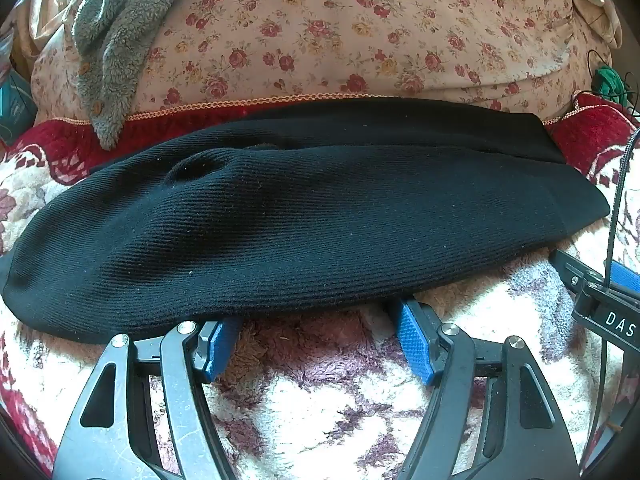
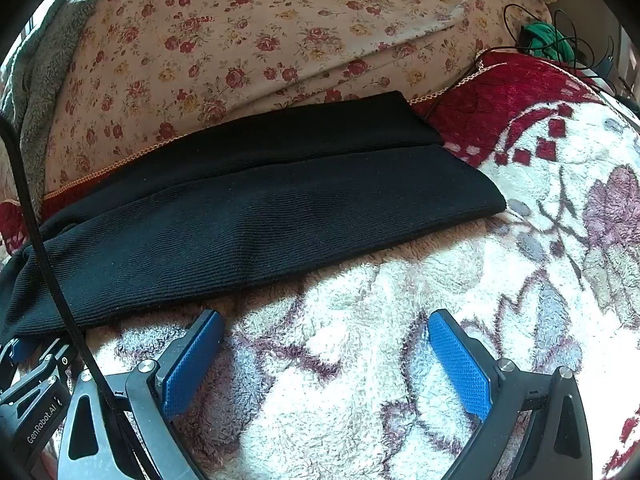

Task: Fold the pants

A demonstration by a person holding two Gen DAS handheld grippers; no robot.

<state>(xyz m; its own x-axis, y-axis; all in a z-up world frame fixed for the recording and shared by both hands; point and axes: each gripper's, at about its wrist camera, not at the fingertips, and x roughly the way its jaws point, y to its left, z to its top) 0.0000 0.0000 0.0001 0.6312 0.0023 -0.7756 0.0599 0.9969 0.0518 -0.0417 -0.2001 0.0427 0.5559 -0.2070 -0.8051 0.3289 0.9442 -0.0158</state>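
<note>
The black ribbed pants [image 1: 304,216] lie folded in a long band across a fleecy floral blanket [image 1: 320,420]; they also show in the right wrist view [image 2: 256,208]. My left gripper [image 1: 316,324] is open, its blue pads at the pants' near edge, the tips just under the hem. My right gripper [image 2: 324,344] is open and empty, a little short of the near edge, over the blanket [image 2: 360,380]. The right gripper also shows at the right edge of the left wrist view [image 1: 600,296].
A rose-print quilt [image 1: 360,32] rises behind the pants. A grey fleece garment [image 1: 116,40] lies on it at the left. A green bundle with black cables [image 2: 548,40] sits at the back right. A black cable [image 2: 48,240] crosses the left of the right wrist view.
</note>
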